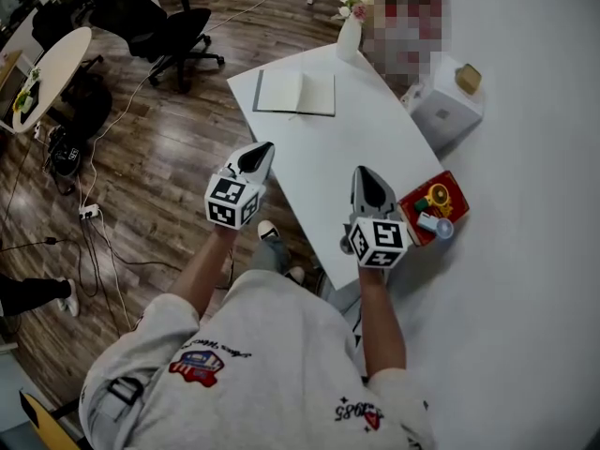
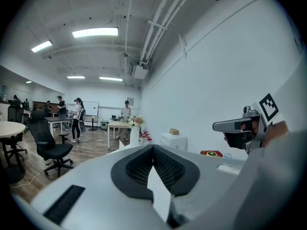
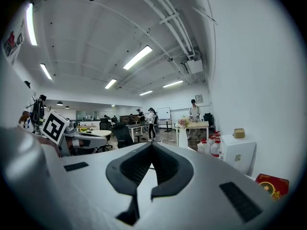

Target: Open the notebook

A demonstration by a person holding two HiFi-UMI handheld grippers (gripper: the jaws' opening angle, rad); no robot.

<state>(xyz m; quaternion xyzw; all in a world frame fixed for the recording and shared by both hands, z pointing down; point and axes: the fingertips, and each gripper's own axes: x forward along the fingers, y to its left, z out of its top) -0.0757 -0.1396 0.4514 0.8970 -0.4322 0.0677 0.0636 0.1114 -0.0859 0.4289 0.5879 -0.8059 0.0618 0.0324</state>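
Jaws pressed together and empty on left gripper (image 1: pixel 266 148) and right gripper (image 1: pixel 362 171). The notebook (image 1: pixel 295 93) seems light and floppy, so I'd pinch the cover's free edge.

Bright, even light from long white fluorescent ceiling strips (image 2: pixel 95 32), soft shadows, white rectangular tabletop (image 1: pixel 319 157) nearly blown out, gripper views fisheye-bent with black corners, head view darker over the wooden floor (image 1: pixel 159 157) at left, far background soft.
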